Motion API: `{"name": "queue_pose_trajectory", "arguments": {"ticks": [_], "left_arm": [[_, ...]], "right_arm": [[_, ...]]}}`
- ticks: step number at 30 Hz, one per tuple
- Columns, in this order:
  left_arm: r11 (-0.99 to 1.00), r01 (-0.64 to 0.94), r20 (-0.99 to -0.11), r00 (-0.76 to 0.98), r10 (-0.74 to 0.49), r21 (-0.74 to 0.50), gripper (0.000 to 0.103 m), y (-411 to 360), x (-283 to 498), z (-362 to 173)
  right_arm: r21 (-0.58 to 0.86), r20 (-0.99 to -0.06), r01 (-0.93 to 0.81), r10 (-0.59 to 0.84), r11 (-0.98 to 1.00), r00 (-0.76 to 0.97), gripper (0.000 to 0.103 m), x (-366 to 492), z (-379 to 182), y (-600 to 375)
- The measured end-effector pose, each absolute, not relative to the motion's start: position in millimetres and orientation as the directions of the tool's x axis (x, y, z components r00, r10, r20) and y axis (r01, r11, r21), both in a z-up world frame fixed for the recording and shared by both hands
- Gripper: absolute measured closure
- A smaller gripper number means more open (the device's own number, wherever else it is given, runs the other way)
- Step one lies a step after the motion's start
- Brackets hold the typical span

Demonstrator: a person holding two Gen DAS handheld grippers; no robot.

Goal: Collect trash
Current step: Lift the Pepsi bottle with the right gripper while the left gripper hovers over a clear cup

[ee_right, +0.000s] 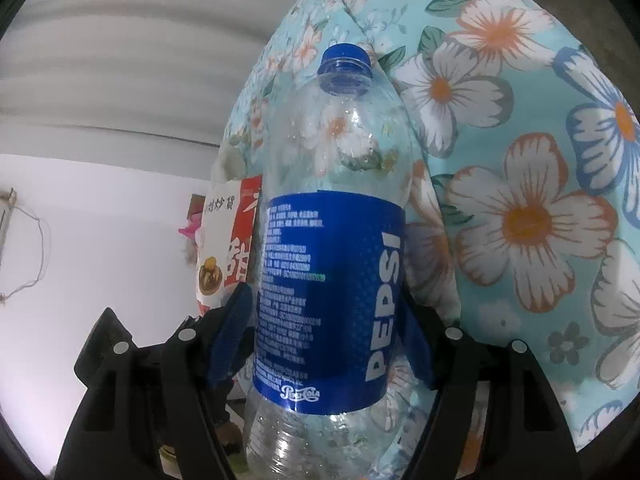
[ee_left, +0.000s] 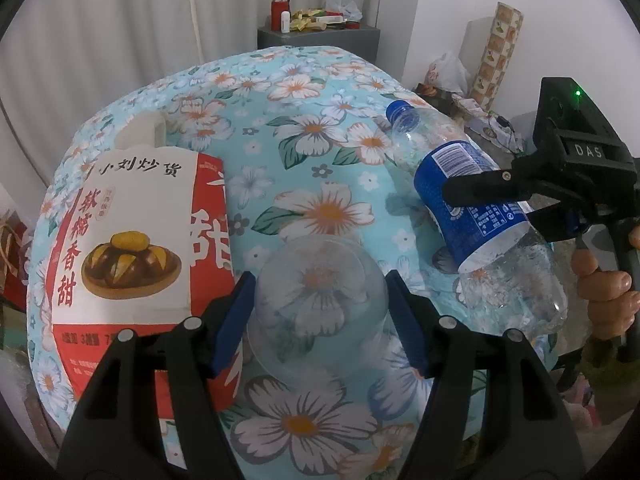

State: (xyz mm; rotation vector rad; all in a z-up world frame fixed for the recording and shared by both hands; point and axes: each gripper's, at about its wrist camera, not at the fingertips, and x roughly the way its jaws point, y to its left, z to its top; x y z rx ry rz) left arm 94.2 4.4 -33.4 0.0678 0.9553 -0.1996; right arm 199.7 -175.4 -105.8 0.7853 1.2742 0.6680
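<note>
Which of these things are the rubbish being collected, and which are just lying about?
Trash: Pepsi bottle, clamped in the right gripper; clear plastic cup, between the left gripper's pads; probably the snack bag.

Just there: floral quilt, red flask.

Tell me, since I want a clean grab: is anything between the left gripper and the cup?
Nothing visible. The cup sits between the left gripper's fingers; the bag lies outside them to the left, and the right gripper holds the bottle aside.

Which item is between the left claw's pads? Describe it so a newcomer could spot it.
On the turquoise floral quilt, just right of the red-and-white paper snack bag, sits a clear plastic cup between the left claw pads. Unlike the blue-labelled clear plastic Pepsi bottle nearby, it has no label or cap.
</note>
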Motion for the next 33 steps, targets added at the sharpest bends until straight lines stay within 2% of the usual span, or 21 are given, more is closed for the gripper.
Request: {"name": "queue_pose_trajectory", "arguments": {"ticks": [4, 11, 33], "left_arm": [[0.979, 0.202, -0.813, 0.568, -0.128, -0.014, 0.041, 2, 93, -33], [0.977, 0.212, -0.806, 0.581, -0.113, 0.016, 0.041, -1, 92, -32], [0.974, 0.218, -0.785, 0.612, -0.092, 0.055, 0.042, -6, 85, -26]], "right_arm": [[0.819, -0.563, -0.007, 0.807, 0.573, 0.181, 0.035, 201, -105, -175], [0.823, -0.559, 0.007, 0.808, 0.568, 0.183, 0.043, 201, -109, -182], [0.832, -0.536, -0.035, 0.819, 0.554, 0.204, 0.045, 191, -104, -187]]}}
